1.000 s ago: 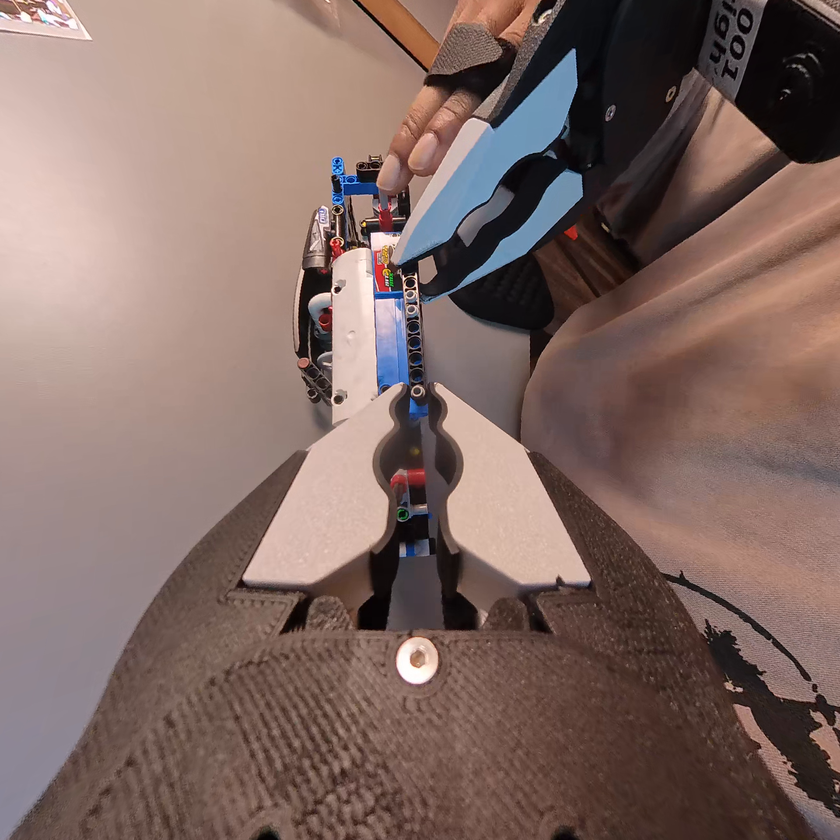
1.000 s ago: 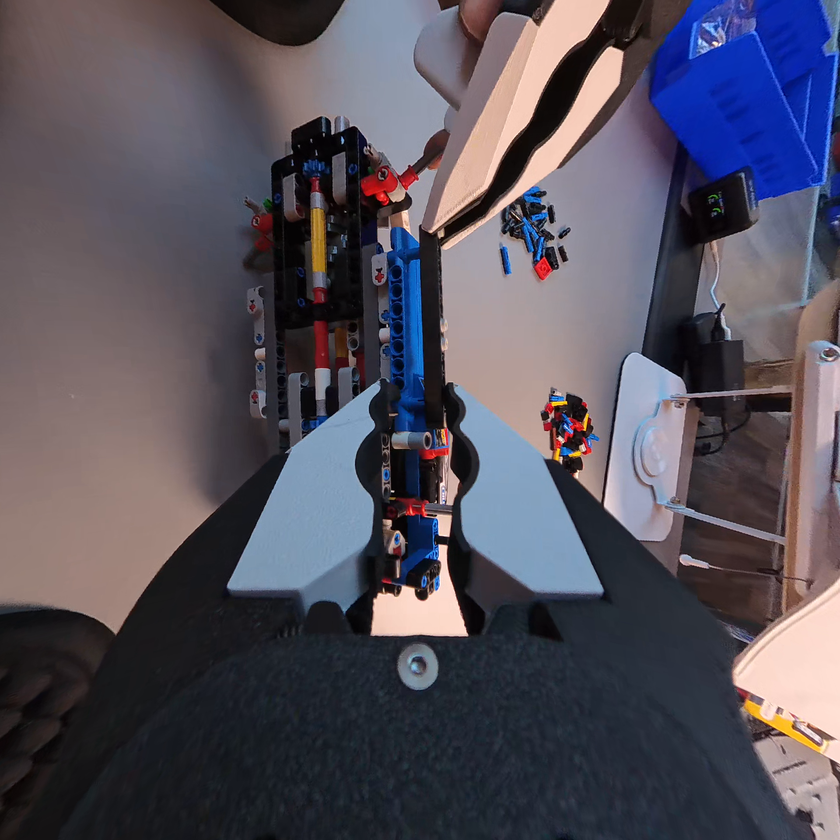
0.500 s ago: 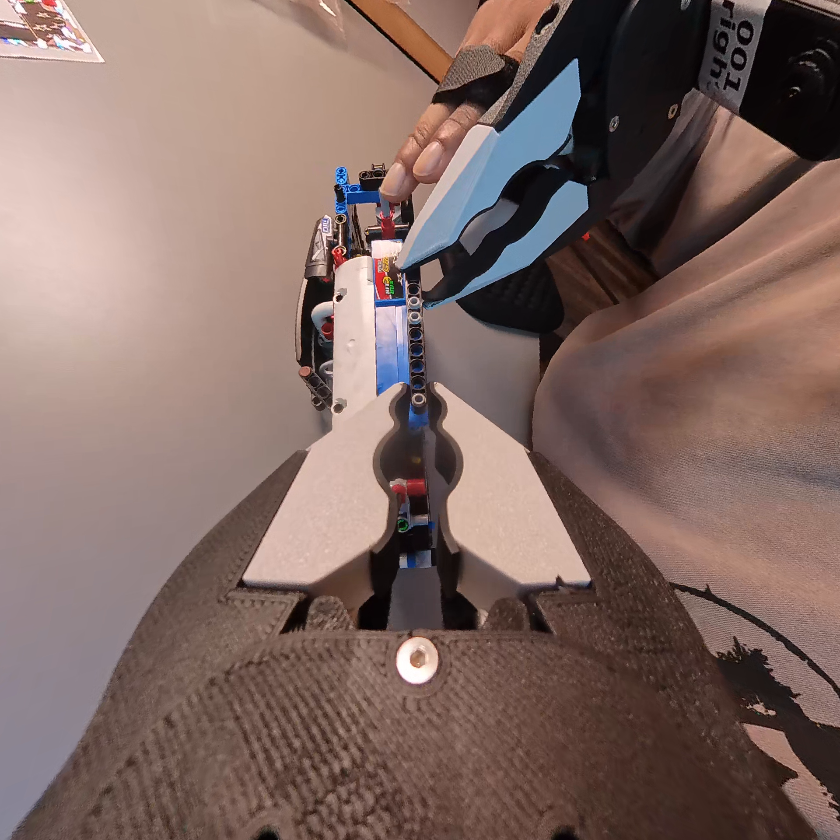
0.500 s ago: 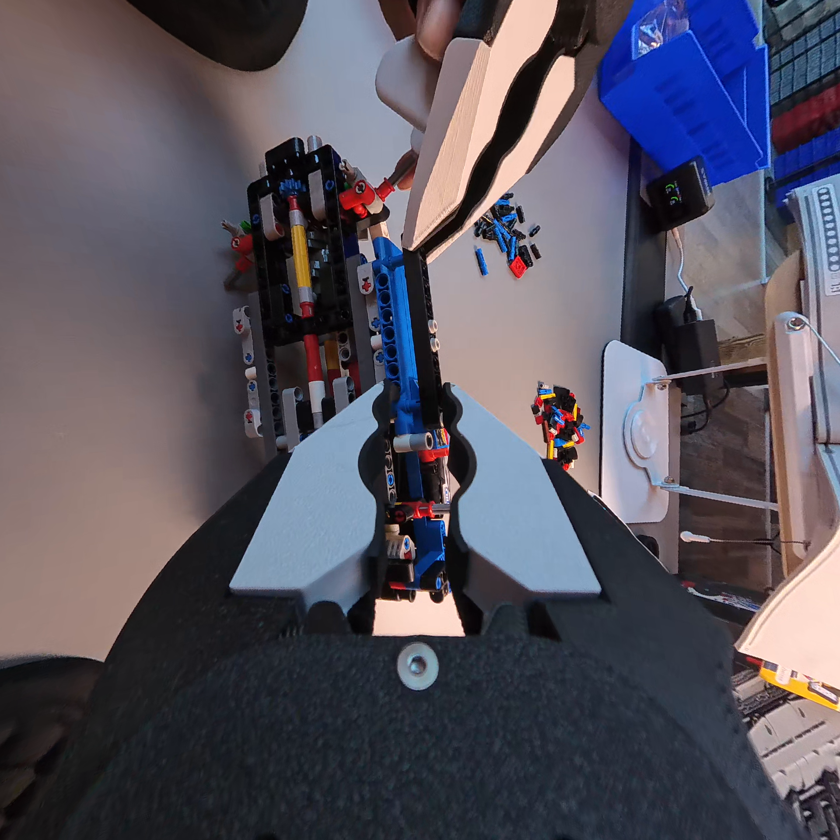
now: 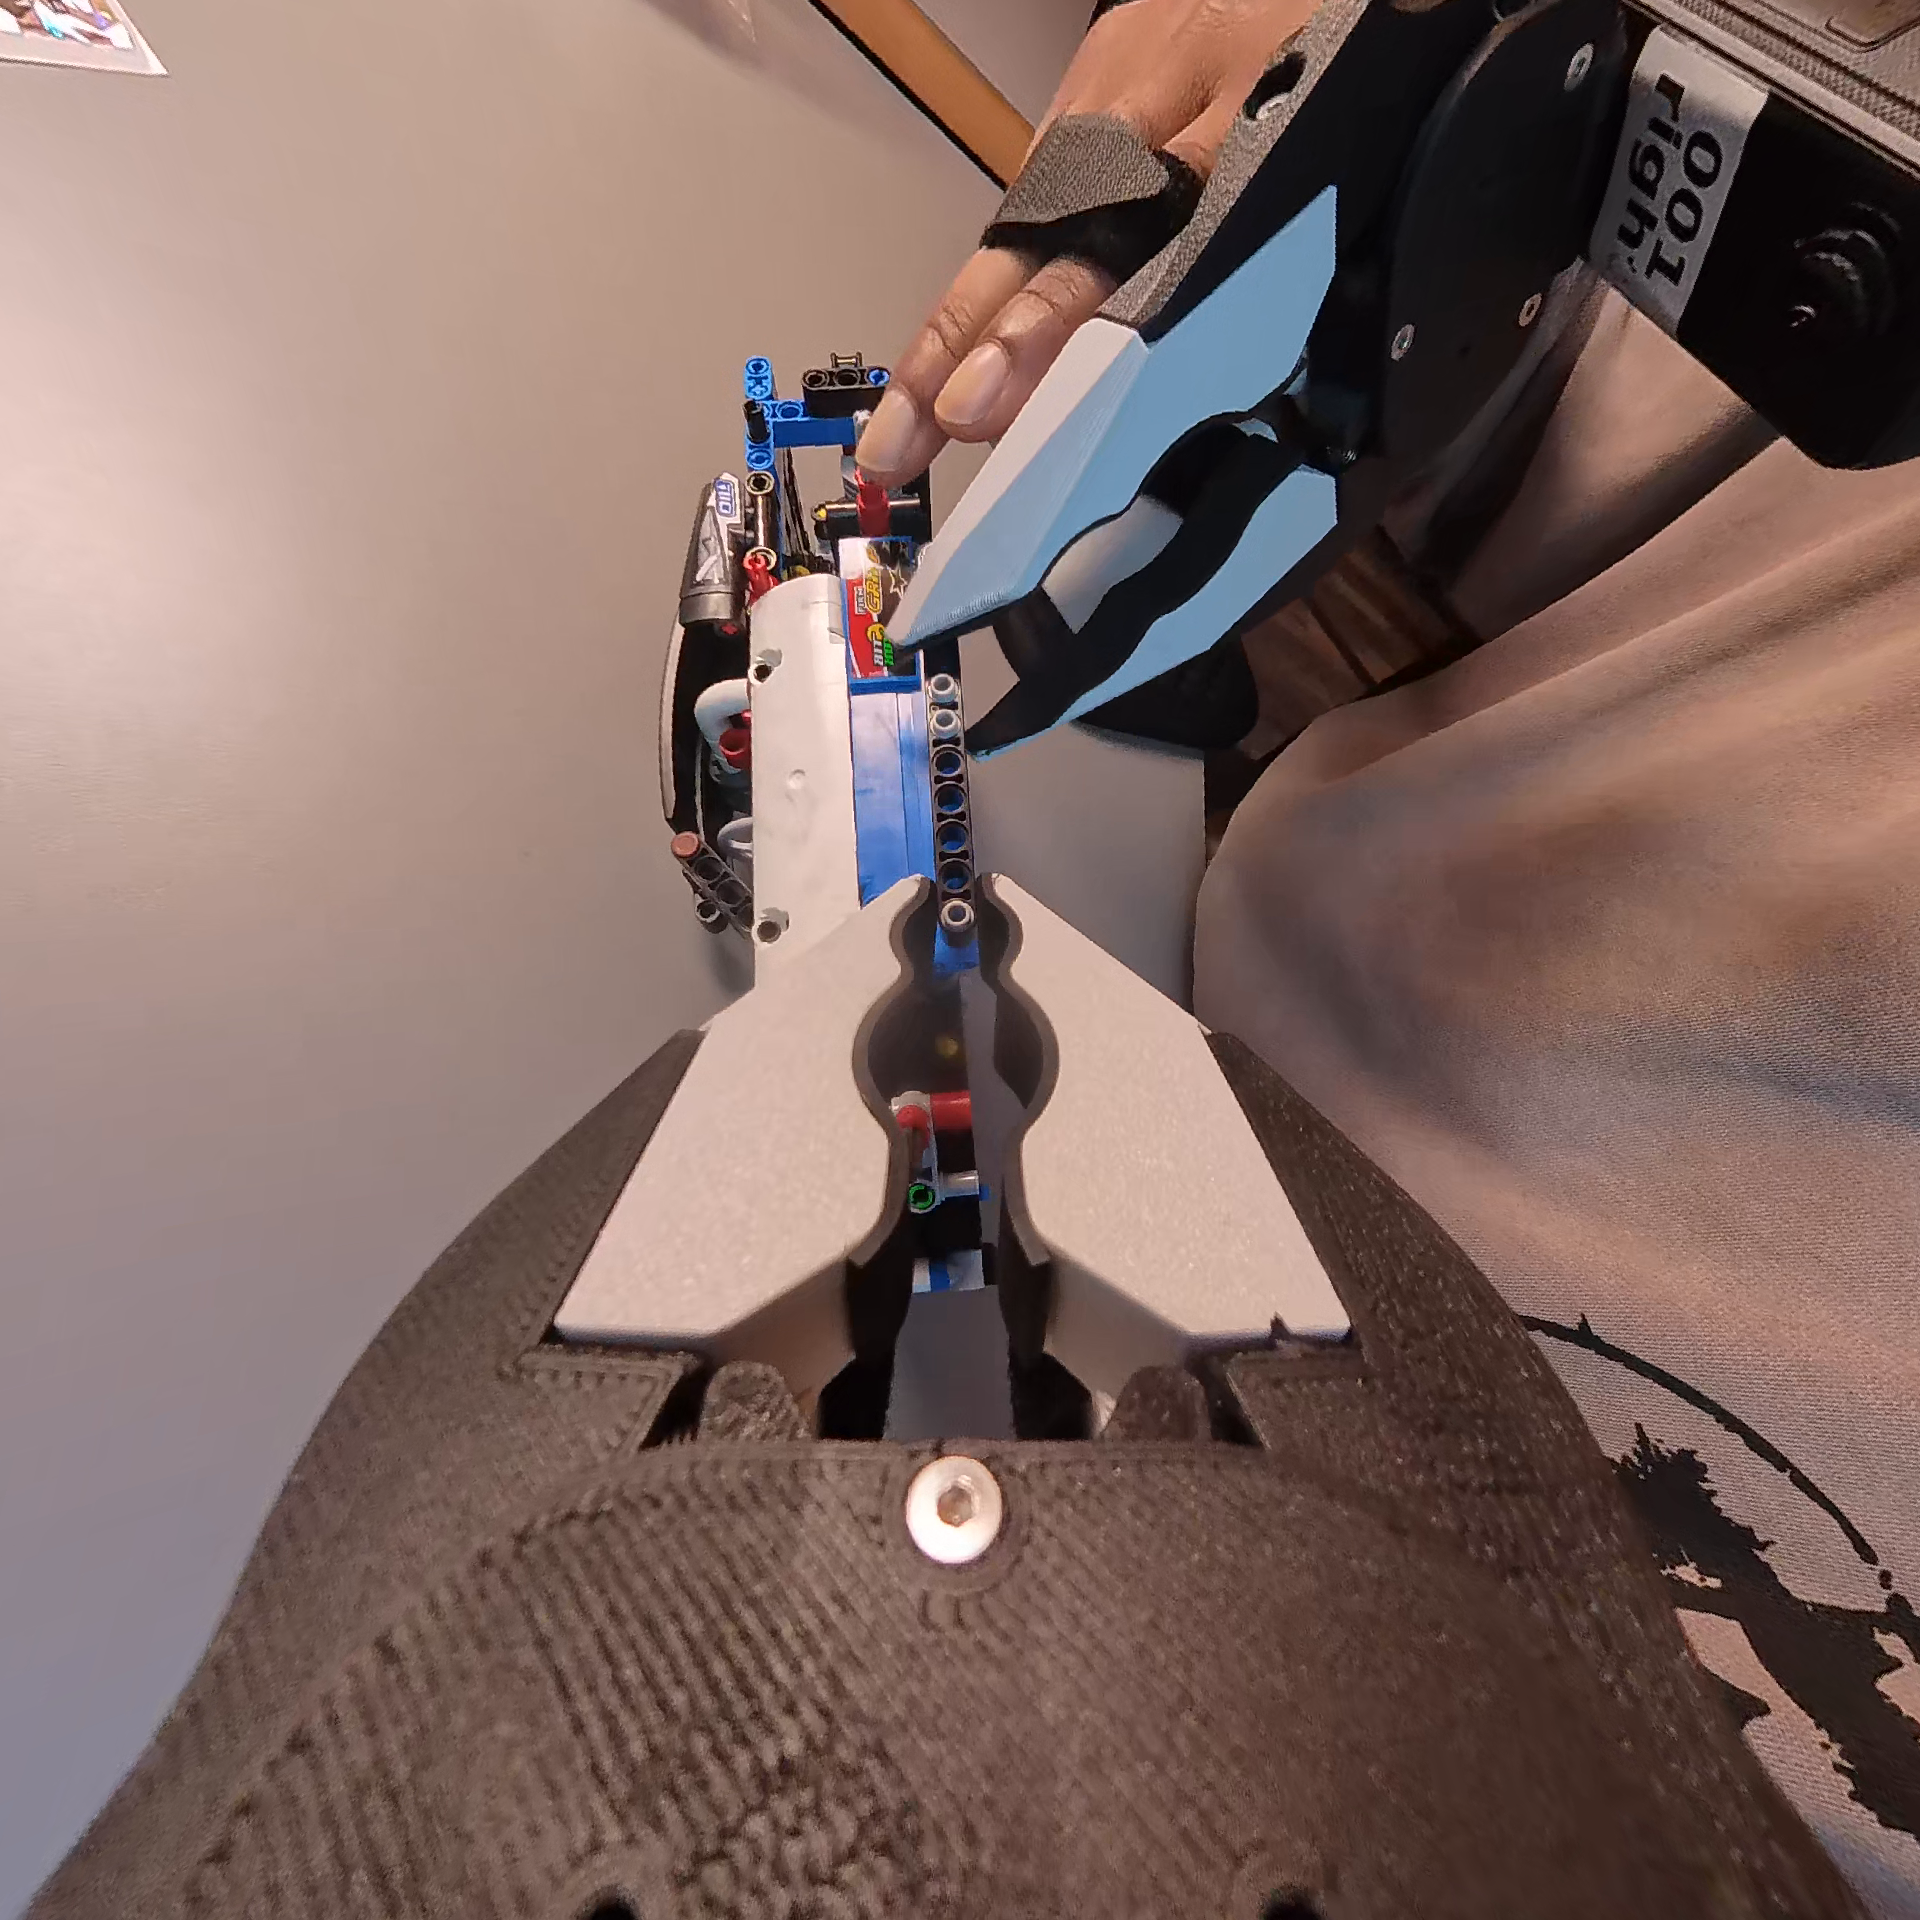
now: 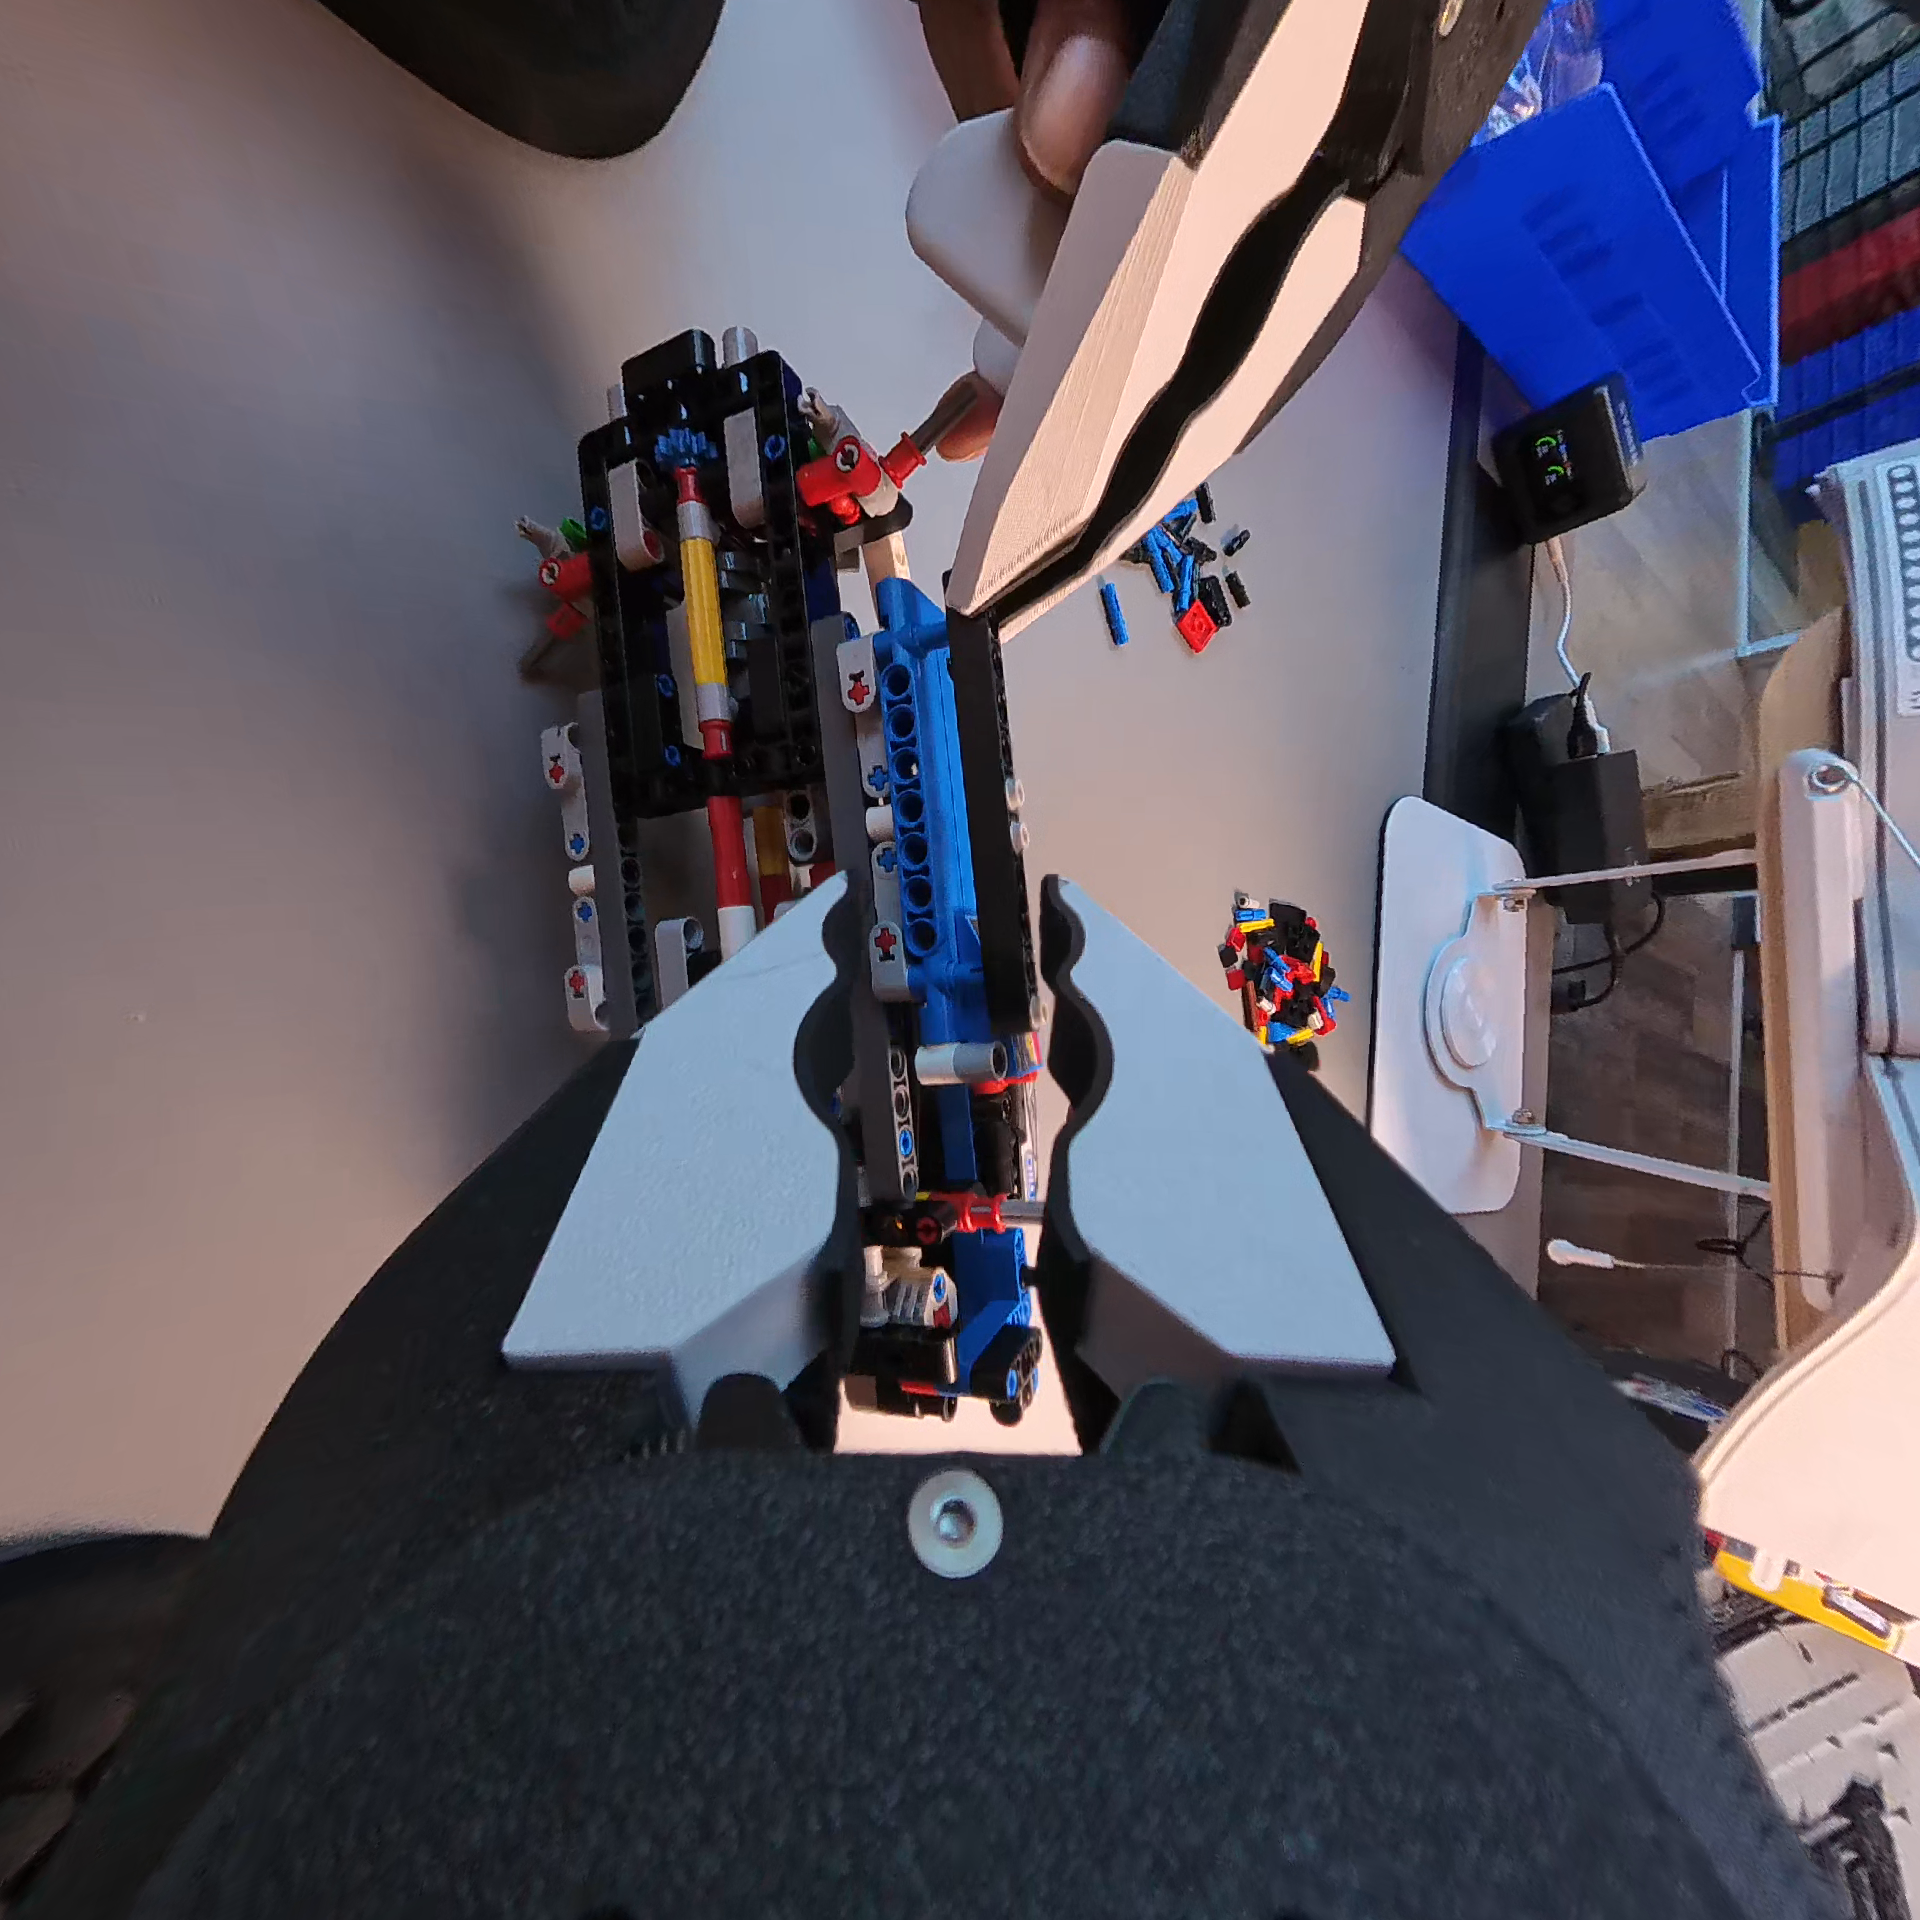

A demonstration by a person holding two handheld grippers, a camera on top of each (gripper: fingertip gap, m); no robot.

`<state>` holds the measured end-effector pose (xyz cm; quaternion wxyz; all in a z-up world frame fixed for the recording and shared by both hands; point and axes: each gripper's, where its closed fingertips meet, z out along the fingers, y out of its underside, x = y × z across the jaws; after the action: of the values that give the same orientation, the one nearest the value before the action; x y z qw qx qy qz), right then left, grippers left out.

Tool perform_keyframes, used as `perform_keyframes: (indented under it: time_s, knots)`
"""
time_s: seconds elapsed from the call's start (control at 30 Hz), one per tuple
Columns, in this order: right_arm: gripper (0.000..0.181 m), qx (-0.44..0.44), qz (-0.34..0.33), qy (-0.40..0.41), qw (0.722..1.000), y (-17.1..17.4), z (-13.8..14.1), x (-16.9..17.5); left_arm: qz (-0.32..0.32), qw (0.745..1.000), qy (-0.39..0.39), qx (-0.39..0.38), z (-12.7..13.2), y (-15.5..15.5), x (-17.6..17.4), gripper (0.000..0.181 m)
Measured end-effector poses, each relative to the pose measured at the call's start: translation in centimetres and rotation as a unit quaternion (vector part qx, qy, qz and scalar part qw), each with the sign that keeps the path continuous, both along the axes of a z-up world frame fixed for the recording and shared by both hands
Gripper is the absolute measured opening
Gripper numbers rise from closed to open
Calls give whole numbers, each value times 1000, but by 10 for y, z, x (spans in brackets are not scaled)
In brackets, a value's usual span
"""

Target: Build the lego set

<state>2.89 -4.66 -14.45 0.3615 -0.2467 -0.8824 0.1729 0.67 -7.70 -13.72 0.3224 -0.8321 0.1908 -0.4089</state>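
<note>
The partly built lego model (image 5: 792, 790) is a long vehicle frame with white, blue and black beams. It stands on edge on the grey table. My left gripper (image 5: 951, 885) is shut on the end of its black beam and blue panel. In the right wrist view the model (image 6: 914, 790) shows its black frame, yellow and red axles and blue beam. My right gripper (image 6: 945, 883) straddles that blue and black edge with its jaws apart. It also shows in the left wrist view (image 5: 951, 691), open around the beam. A person's finger (image 5: 888, 442) touches a red pin.
Two piles of loose small pieces (image 6: 1283, 982) (image 6: 1184, 566) lie on the table to the right. Blue bins (image 6: 1621, 208), a black charger (image 6: 1569, 468) and a white stand base (image 6: 1455, 1039) sit beyond. A printed sheet (image 5: 73, 31) lies far left. The person's torso (image 5: 1558, 935) is close on the right. About 5 cm separates my left fingertips from my right.
My right gripper's jaws have spread apart and let go of the model. My left gripper stays shut on the beam. The person's finger stays on the red pin.
</note>
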Motion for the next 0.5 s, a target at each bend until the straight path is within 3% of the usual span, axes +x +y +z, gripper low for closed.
perform_keyframes:
  time_s: [0.13, 0.5]
  knots:
    - [22, 17, 5, 0, 1000, -2, -1, -5, -4, 1000, -3, -6, 0, 0, 0, 5]
    - [21, 11, 5, 4, 1000, -2, -3, -6, -10, 999, -38, -34, -2, 0, 0, 5]
